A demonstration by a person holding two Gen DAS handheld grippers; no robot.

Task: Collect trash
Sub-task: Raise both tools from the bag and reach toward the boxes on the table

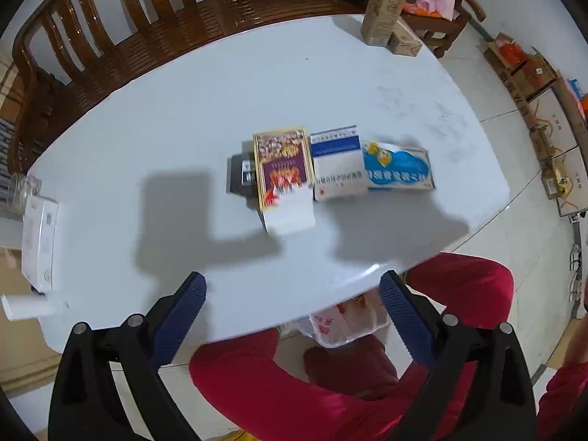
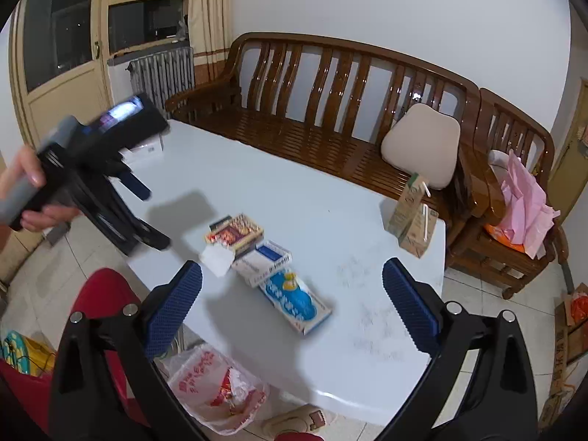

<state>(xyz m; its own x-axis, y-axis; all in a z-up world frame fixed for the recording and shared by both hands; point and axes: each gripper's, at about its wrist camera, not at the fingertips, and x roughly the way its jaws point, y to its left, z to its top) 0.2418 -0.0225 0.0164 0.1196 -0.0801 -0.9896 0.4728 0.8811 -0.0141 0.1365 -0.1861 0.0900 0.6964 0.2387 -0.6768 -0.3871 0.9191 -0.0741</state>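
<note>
Three small empty boxes lie in a row on the pale table point(image 1: 183, 117): a purple-and-gold box point(image 1: 283, 169) with an open white flap, a blue-and-white box point(image 1: 338, 163), and a light-blue box point(image 1: 398, 166). They also show in the right wrist view: the purple-and-gold box point(image 2: 235, 233), the blue-and-white box point(image 2: 262, 261), the light-blue box point(image 2: 296, 303). A white plastic bag with red print point(image 2: 217, 386) hangs open below the table's near edge. My left gripper point(image 1: 292, 316) is open and empty above the near edge; it also shows in the right wrist view point(image 2: 147, 217). My right gripper point(image 2: 292, 305) is open and empty, above the boxes.
Two drink cartons point(image 2: 413, 218) with straws stand at the table's far right corner. A white box point(image 1: 38, 242) lies at the left edge. A wooden bench point(image 2: 330, 110) with a cushion runs behind the table. The person's red-trousered legs point(image 1: 279, 378) are under the near edge.
</note>
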